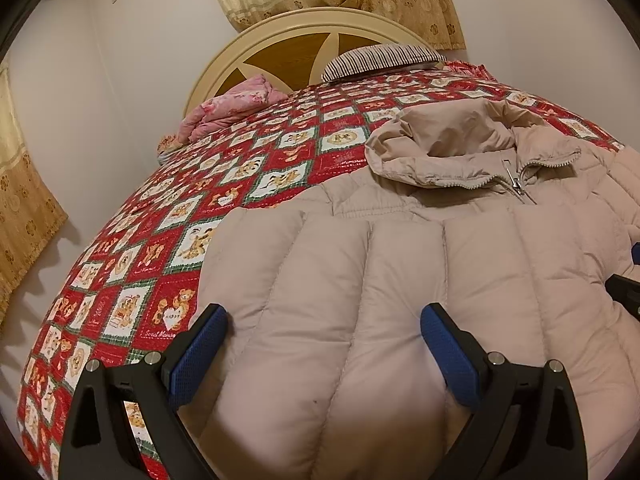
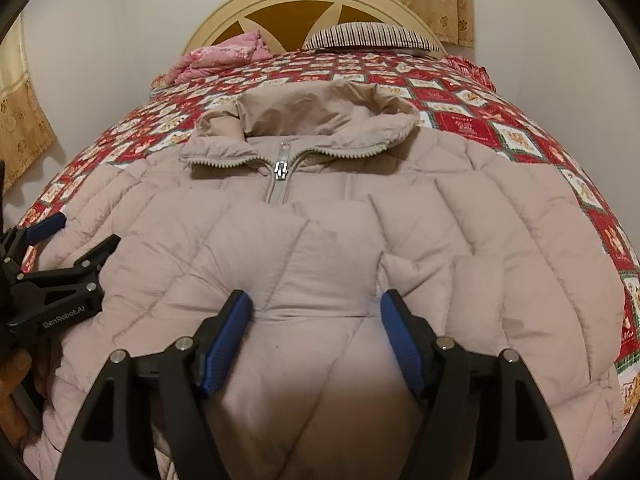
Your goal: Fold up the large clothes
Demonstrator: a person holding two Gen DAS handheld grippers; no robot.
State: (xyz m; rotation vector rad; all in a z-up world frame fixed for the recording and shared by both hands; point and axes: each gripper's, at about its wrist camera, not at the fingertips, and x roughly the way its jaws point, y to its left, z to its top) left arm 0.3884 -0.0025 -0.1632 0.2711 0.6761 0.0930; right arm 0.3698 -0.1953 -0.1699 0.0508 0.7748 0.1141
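The beige puffer jacket [image 2: 320, 216] lies front up on the bed's red patchwork quilt [image 1: 168, 216], zipped, with its collar toward the far headboard [image 2: 316, 4]. Both grippers hover over its near part, the left gripper [image 1: 324, 332] and right gripper [image 2: 316, 316] with fingers spread wide, holding nothing. Folding seems barely begun; next, each likely needs to pinch a side edge or sleeve and carry it inward.

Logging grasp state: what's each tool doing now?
Left tool: open, over the puffer jacket, holding nothing.
Right tool: open, over the jacket, holding nothing.
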